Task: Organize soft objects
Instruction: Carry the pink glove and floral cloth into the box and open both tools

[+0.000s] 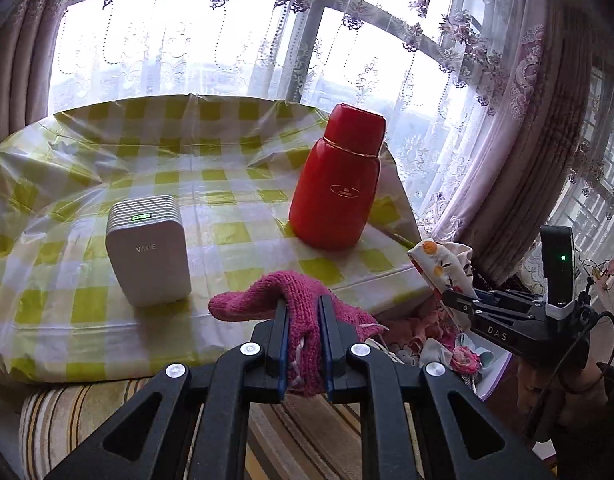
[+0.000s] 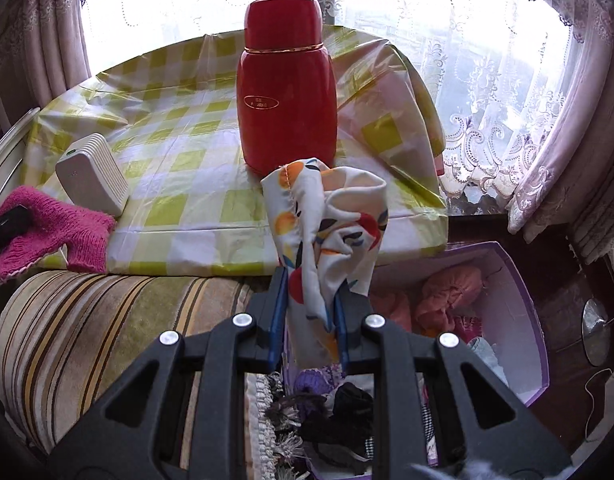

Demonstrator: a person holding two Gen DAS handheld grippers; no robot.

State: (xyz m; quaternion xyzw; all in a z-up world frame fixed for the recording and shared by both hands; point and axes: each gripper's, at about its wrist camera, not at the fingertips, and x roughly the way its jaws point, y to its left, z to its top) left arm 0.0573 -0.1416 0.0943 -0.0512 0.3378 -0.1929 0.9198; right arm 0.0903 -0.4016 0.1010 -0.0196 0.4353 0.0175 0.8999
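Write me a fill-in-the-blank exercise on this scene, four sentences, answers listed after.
1. The left gripper is shut on a knitted item coloured ____.
2. The right gripper is shut on a white cloth printed with ____ colourful shapes.
3. The flask standing on the checked tablecloth is coloured ____.
4. The purple-rimmed box beside the table holds more ____ items.

Missing words: pink; fruit-like; red; soft
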